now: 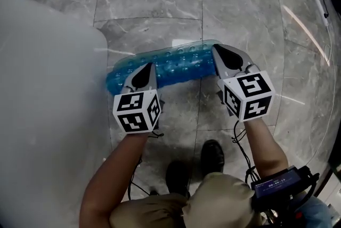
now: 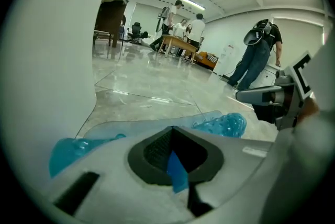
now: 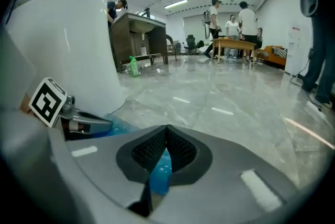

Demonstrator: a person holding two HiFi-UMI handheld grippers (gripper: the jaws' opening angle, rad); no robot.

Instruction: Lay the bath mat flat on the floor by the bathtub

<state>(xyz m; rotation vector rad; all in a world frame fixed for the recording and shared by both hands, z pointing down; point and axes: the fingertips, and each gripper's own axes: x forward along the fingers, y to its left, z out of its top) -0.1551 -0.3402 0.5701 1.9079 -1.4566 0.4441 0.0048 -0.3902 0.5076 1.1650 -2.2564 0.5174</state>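
Bath mat (image 1: 178, 66) bunched, long axis spanning left gripper (image 1: 145, 70) to right gripper (image 1: 219, 54), both clamped on it; ends hidden.

Bathtub wall (image 1: 42, 94) left, open floor (image 1: 245, 3) ahead

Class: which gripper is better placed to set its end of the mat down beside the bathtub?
Left, probably: the left gripper, shut on the blue mat, hangs right beside the bathtub; the right gripper grips the far end.
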